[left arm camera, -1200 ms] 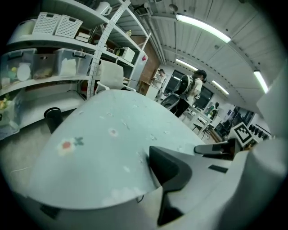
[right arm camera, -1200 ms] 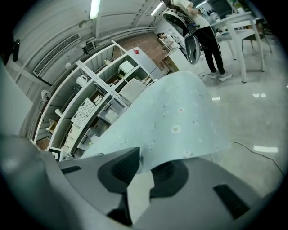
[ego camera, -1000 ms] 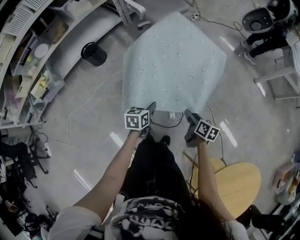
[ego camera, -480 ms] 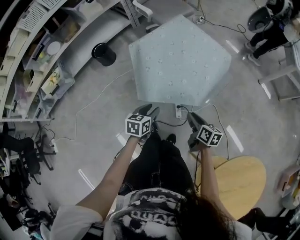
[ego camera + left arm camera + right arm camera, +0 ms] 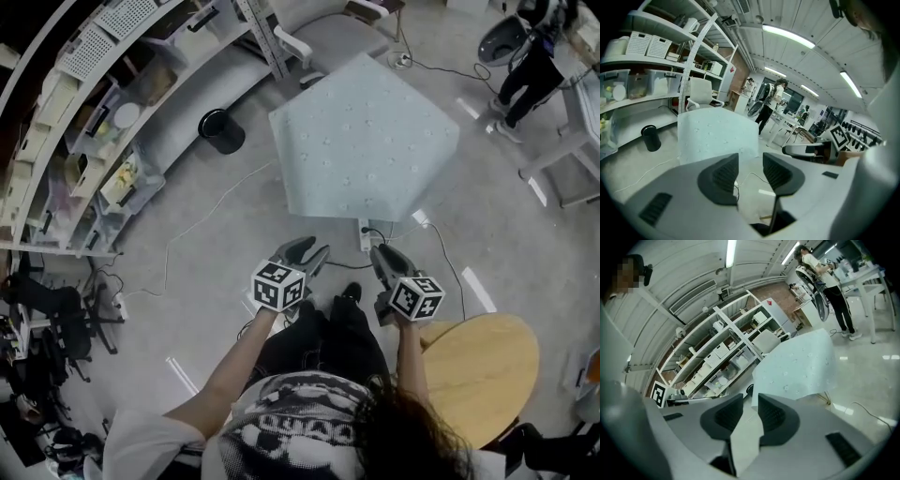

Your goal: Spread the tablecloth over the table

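The pale blue-green flowered tablecloth (image 5: 366, 141) lies draped over the table, covering its top and hanging down the sides. My left gripper (image 5: 305, 253) is held over the floor, short of the cloth's near edge, open and empty. My right gripper (image 5: 384, 258) hangs beside it, also apart from the cloth; its jaws have just been closing a little, and nothing is between them. In the left gripper view the cloth (image 5: 717, 136) stands beyond the left gripper (image 5: 750, 171). The right gripper view shows the cloth (image 5: 801, 364) past the right gripper (image 5: 750, 416).
A black bin (image 5: 221, 131) stands left of the table, by curved shelves (image 5: 84, 122). A power strip (image 5: 364, 236) and cables lie on the floor under the near edge. A round wooden stool (image 5: 483, 375) is at my right. A person (image 5: 530, 66) stands at the far right.
Both grippers have drawn back from the cloth's near edge toward the person and risen. The cloth stays draped on the table.
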Demonstrator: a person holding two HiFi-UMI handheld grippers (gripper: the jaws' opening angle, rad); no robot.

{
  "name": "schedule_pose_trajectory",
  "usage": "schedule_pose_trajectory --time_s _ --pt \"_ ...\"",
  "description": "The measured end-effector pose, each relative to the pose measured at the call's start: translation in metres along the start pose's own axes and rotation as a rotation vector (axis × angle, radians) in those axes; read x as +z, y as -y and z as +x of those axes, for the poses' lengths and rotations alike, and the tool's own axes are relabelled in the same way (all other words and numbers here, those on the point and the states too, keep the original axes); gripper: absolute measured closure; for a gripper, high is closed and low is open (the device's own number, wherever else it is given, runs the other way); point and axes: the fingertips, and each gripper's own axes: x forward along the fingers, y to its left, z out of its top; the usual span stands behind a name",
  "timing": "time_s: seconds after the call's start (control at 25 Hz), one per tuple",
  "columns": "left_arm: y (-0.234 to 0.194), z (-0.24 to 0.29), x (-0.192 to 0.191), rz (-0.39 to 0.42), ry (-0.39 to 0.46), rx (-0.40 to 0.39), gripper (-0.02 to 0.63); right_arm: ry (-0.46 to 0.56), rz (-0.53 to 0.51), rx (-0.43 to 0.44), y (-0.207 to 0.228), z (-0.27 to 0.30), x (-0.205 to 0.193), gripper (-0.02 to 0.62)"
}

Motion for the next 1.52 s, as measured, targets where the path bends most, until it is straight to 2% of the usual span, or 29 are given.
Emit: schedule_pose_trajectory --time_s 0.4,0.6,0.8,1.04,1.24,1.52 --pt "0.002 -0.068 0.024 0.071 0.096 -0.037 0.443 0.114 -0.084 0.016 -0.073 -0.023 0.016 0.515" --pt "0.01 -0.105 0.028 0.193 0.147 -0.068 0.471 0.154 -0.132 0.019 -0.117 -0.032 0.0 0.525" --pt "0.01 -0.158 0.026 0.221 0.212 -0.104 0.508 0.164 -0.156 0.026 -0.171 -0.037 -0.028 0.543" --pt "0.009 -0.206 0.0 0.317 0.193 -0.126 0.535 0.172 -0.207 -0.01 -0.218 -0.04 -0.06 0.596" --pt "0.014 -0.226 -0.02 0.319 0.198 -0.164 0.567 0.168 -0.295 -0.047 -0.239 -0.049 -0.081 0.607" --pt "0.027 -0.253 -0.019 0.333 0.21 -0.245 0.591 0.168 -0.35 -0.056 -0.269 -0.057 -0.092 0.604"
